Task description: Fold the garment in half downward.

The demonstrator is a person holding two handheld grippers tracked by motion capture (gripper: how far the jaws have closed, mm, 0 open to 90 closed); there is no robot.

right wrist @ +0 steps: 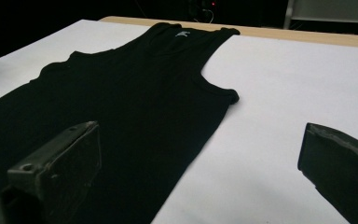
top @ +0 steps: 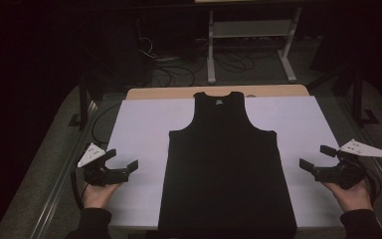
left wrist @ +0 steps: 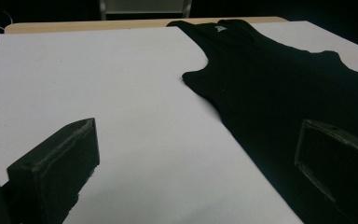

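a black tank top (top: 227, 169) lay flat along the middle of the white worktop (top: 139, 124), neck at the far end and hem at the near edge. the left tongs (top: 124, 161) and right tongs (top: 312, 160) hovered beside it, one at each side, both spread wide apart and holding nothing.

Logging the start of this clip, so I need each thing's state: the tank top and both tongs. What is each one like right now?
black tank top: spread flat, neck away from the person, hem at the near edge of the white sheet.
left tongs: open, empty, beside the top, apart from it.
right tongs: open, empty, apart from the top.
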